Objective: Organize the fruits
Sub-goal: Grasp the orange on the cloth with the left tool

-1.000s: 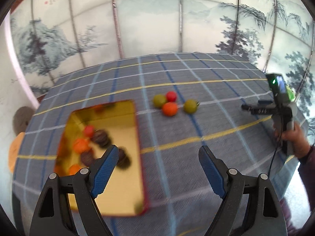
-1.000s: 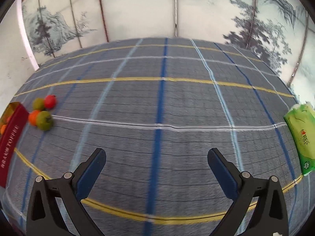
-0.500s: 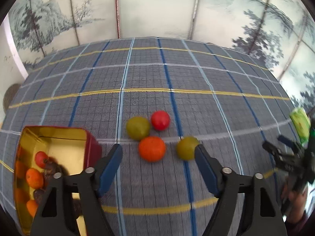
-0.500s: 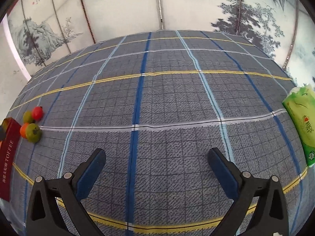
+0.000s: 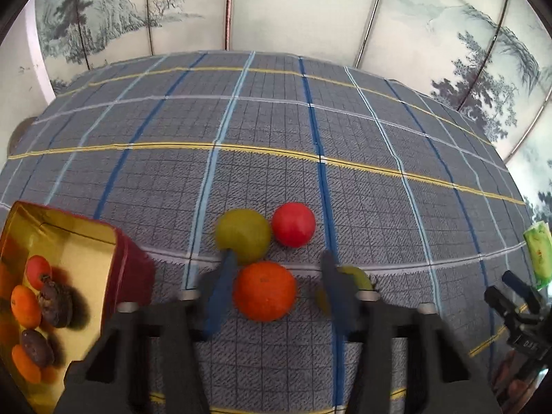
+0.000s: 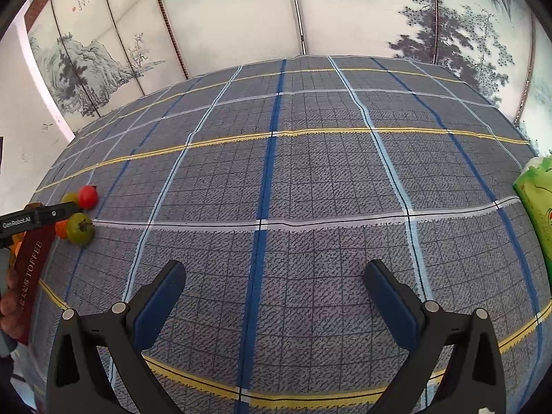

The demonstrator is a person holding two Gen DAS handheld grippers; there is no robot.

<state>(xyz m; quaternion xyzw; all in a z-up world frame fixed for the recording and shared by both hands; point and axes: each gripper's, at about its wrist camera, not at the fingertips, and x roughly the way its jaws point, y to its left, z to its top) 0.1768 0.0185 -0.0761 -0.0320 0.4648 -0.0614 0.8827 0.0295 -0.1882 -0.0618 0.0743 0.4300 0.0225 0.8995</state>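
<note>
- As the left gripper [image 5: 272, 289] hung over the cluster of loose fruit, its jaws were closing with the orange fruit [image 5: 265, 290] between them; the left pad looked at or very near the peel, the right pad stood a little off it, so I judged the grip not yet made.
- My reading of the step: picking the orange fruit off the checked tablecloth [image 5: 276, 158] to carry it to the gold-lined tin [image 5: 86, 241] at my left, where several orange, red and dark brown pieces already lay.
- For the next move I judged I would need the pads firmly on the round fruit before lifting, then a lift high enough to pass over the tin's red wall.
- Crowding was the hazard: a yellow-green fruit [image 5: 243, 236] touched the orange one on its far side, a red fruit [image 5: 293, 224] sat just beside that, and a green fruit [image 5: 355, 277] lay half hidden behind the right finger, which could nudge it and send it rolling.
- My right gripper [image 6: 276, 303] stood wide and empty above bare cloth, well apart from the fruit.
- Off at the right edge of the table lay a green packet [image 6: 536, 207], out of the way.
</note>
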